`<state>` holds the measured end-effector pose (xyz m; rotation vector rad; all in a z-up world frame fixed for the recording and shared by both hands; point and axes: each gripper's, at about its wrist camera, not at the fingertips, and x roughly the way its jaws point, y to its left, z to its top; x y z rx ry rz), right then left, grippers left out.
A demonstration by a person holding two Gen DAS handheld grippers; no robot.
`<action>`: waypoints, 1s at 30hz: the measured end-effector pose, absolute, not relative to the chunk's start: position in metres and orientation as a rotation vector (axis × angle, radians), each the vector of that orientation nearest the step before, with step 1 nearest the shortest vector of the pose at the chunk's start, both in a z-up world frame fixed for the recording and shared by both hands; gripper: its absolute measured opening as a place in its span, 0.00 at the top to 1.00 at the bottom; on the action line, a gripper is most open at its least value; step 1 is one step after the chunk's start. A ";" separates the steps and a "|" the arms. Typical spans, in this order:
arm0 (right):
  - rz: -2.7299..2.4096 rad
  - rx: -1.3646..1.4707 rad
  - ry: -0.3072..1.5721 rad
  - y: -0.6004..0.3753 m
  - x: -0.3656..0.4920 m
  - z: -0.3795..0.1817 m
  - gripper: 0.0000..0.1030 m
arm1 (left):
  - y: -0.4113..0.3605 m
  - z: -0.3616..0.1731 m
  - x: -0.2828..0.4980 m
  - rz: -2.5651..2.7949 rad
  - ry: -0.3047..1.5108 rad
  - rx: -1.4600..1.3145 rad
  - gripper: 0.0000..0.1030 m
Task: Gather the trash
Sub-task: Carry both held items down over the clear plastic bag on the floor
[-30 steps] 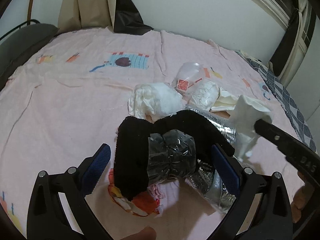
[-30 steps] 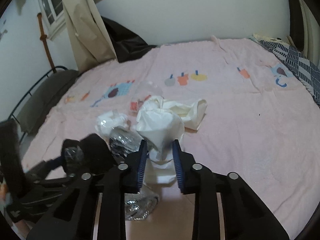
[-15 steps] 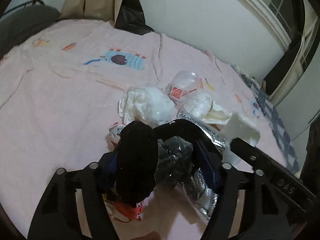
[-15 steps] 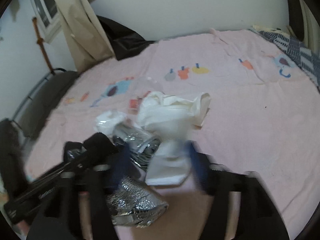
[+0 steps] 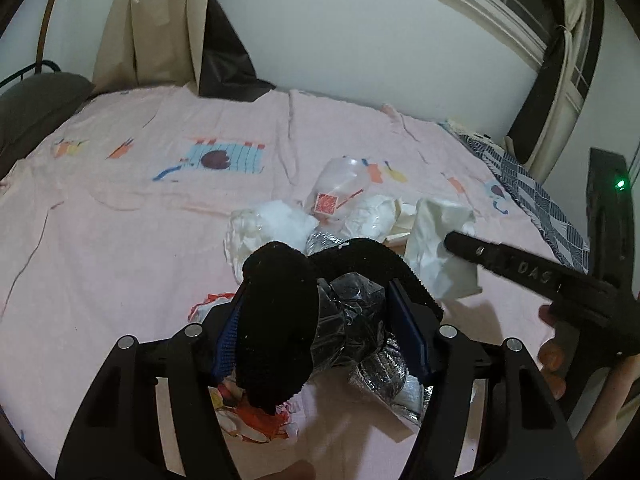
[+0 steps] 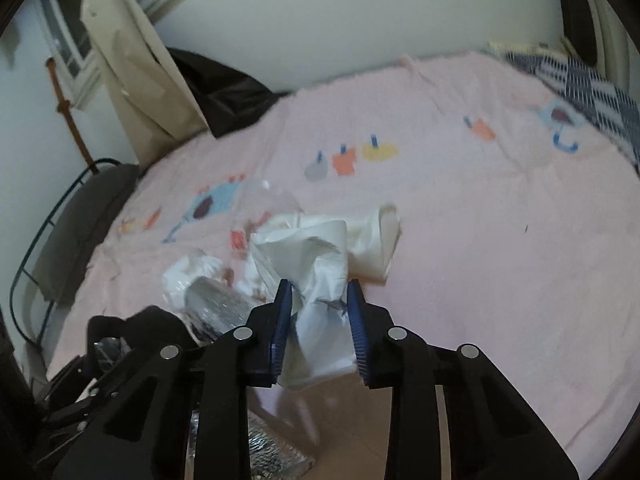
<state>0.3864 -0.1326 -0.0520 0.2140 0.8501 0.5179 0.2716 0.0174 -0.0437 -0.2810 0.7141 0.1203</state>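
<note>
My left gripper (image 5: 320,304) is shut on a black cloth (image 5: 280,312) wrapped round a crumpled dark plastic bag (image 5: 352,320), lifted above the pink bed sheet (image 5: 120,216). My right gripper (image 6: 318,292) is shut on a crumpled white paper bag (image 6: 316,272); it also shows in the left wrist view (image 5: 440,248). On the sheet lie a silver foil bag (image 5: 384,376), an orange-printed wrapper (image 5: 256,420), white crumpled plastic (image 5: 268,228) and a clear cup with a red label (image 5: 336,188).
A cream plastic bag (image 6: 376,240) lies just beyond the right gripper. A dark pillow (image 6: 80,224) and a metal bed rail are at the left. A beige curtain (image 6: 132,72) and a black bag (image 6: 224,92) stand by the wall. A checked blanket (image 6: 580,80) lies far right.
My left gripper closed on the black cloth and plastic bag and lifted them. My right gripper moved with the white paper bag, staying closed on it.
</note>
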 end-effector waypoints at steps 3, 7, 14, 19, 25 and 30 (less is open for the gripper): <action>0.513 0.205 0.797 -0.135 0.375 -0.040 0.75 | 0.014 -0.039 0.268 0.114 0.695 -0.256 0.36; 0.517 0.200 0.768 -0.139 0.360 -0.031 0.75 | 0.017 -0.036 0.264 0.108 0.671 -0.294 0.36; 0.500 0.250 0.741 -0.163 0.315 -0.022 0.75 | 0.020 -0.034 0.246 0.091 0.659 -0.359 0.36; 0.559 0.317 0.737 -0.178 0.280 -0.018 0.75 | 0.015 -0.028 0.213 0.123 0.655 -0.321 0.36; 0.586 0.320 0.732 -0.184 0.234 -0.015 0.75 | 0.009 -0.021 0.169 0.113 0.612 -0.258 0.36; 0.612 0.329 0.750 -0.183 0.201 -0.015 0.75 | 0.012 -0.020 0.137 0.085 0.630 -0.289 0.36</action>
